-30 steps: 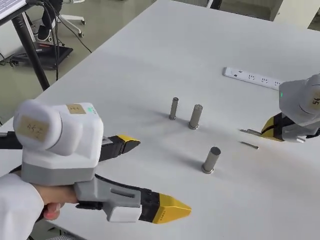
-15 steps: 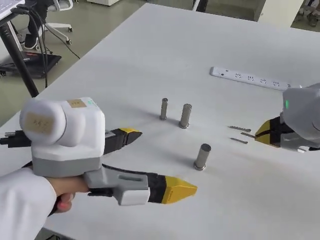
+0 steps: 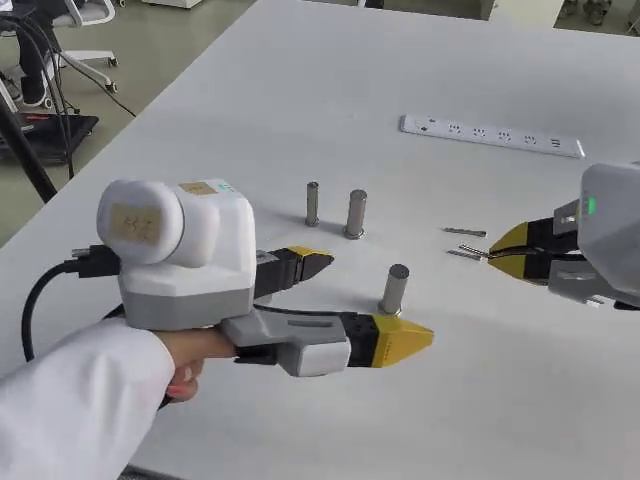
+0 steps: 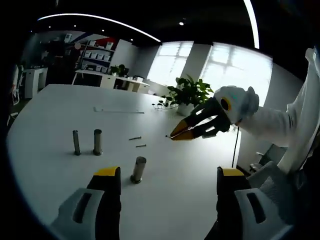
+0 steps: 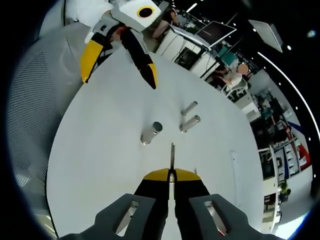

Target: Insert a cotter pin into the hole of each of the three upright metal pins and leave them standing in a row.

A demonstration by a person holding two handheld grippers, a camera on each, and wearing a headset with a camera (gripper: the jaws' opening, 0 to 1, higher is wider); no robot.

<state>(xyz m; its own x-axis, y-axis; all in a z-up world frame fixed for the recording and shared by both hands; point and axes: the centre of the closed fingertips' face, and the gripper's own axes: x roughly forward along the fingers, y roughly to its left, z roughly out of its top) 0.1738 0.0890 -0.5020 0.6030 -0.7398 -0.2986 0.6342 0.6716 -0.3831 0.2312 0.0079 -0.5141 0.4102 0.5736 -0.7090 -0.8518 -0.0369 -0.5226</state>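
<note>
Head view showed the right gripper (image 3: 492, 250) with jaws closed on a cotter pin (image 5: 172, 156) above the bench (image 3: 300, 90), right of three upright metal pins (image 3: 355, 214), while the left gripper (image 3: 381, 299) hovered, jaws wide apart and empty.

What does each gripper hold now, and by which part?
The right gripper is shut on a cotter pin, gripping one end; the rest sticks forward past the jaw tips. The left gripper is open and holds nothing.
</note>
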